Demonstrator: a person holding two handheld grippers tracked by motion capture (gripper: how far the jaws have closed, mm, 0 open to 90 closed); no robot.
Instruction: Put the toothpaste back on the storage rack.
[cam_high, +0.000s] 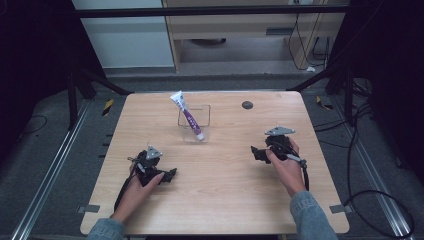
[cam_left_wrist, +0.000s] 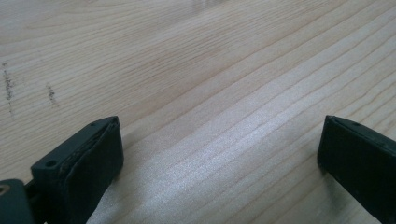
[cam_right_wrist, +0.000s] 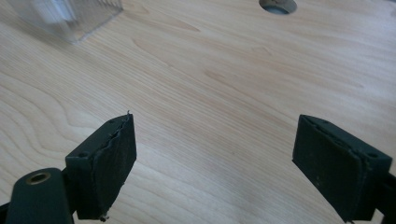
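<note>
A purple and white tube stands tilted in a clear plastic box at the middle back of the wooden table. My left gripper rests low on the table at the front left, open, with bare wood between its jaws. My right gripper rests at the right, open and holding nothing, its jaws pointing left toward the box. A corner of the clear box shows at the top left of the right gripper view.
A dark round hole sits in the table behind the right gripper, seen too as a hole in the right gripper view. Black frame legs and cables lie on the floor around the table.
</note>
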